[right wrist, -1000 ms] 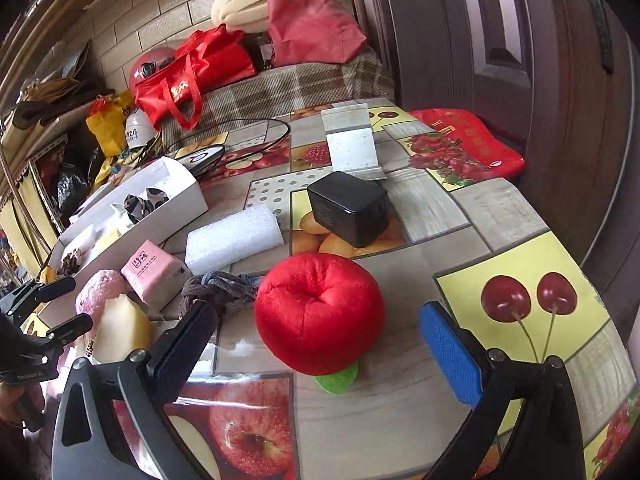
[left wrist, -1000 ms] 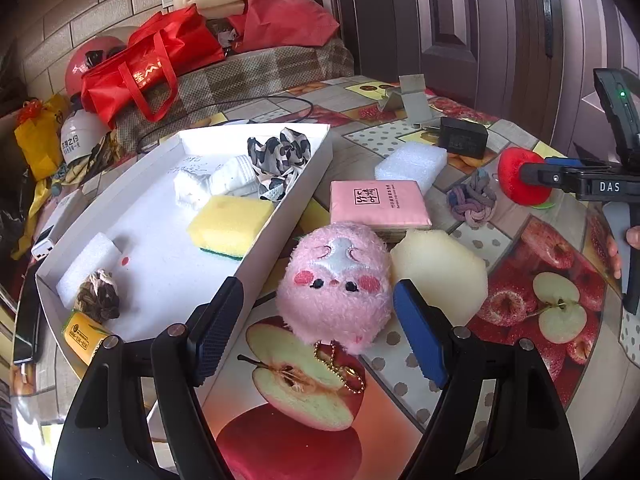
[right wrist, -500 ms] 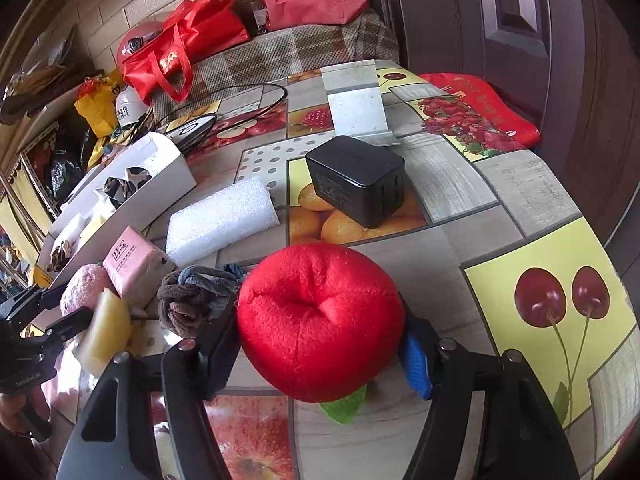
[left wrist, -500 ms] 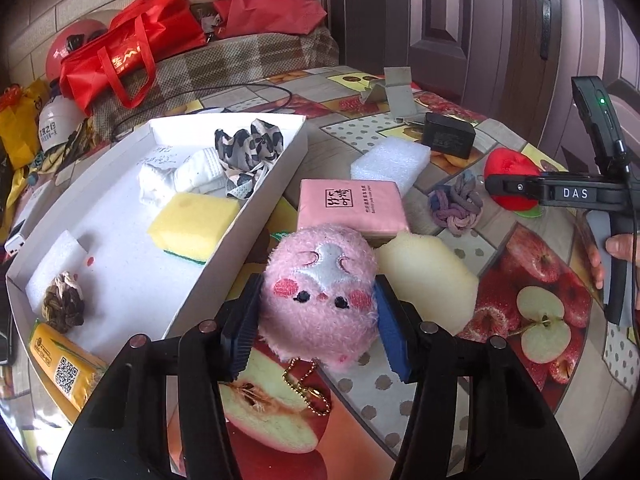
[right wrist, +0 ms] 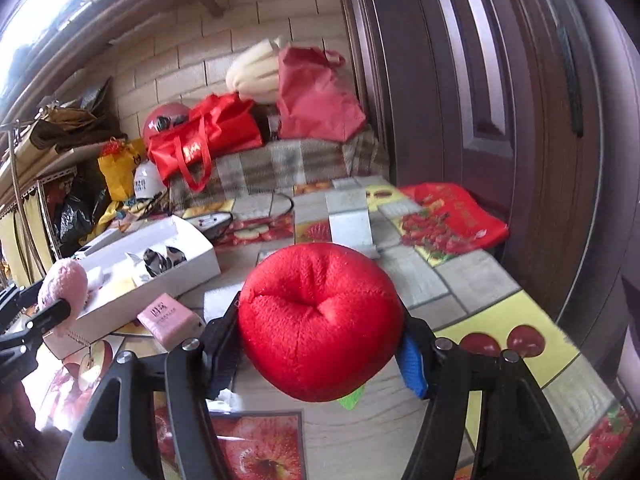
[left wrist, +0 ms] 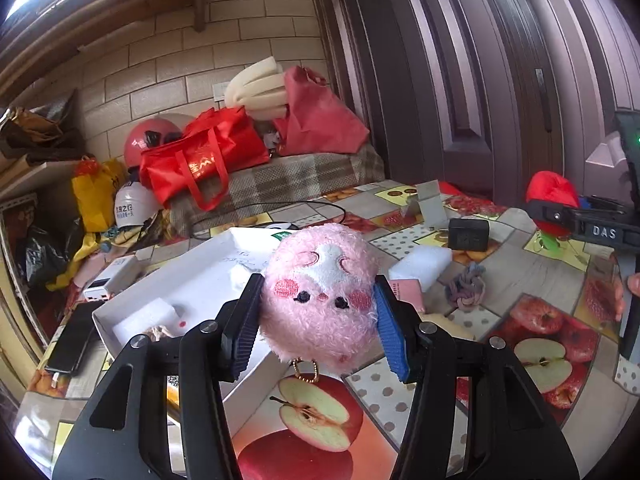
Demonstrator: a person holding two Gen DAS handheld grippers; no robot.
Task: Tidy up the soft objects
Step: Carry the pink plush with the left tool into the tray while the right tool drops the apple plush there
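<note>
My left gripper (left wrist: pixel 318 320) is shut on a pink plush ball (left wrist: pixel 322 300) with a face and a gold chain, held up above the table beside the white box (left wrist: pixel 200 280). It also shows in the right wrist view (right wrist: pixel 64 286). My right gripper (right wrist: pixel 320 340) is shut on a red plush apple (right wrist: pixel 320 326) with a green leaf, lifted off the table; the apple also shows in the left wrist view (left wrist: pixel 552 192). The white box (right wrist: pixel 168 276) holds a striped cloth (right wrist: pixel 164 258), white foam (left wrist: pixel 144 318) and other soft pieces.
On the fruit-print table lie a pink packet (right wrist: pixel 170 318), a white foam block (left wrist: pixel 420 266), a grey knotted rope (left wrist: pixel 466 286), a black adapter (left wrist: pixel 468 234), a metal stand (right wrist: pixel 350 228) and a phone (left wrist: pixel 72 342). Red bags (left wrist: pixel 204 160) and helmets sit behind.
Both grippers closed on their plush objects and lifted them off the table; both views now tilt up toward the wall.
</note>
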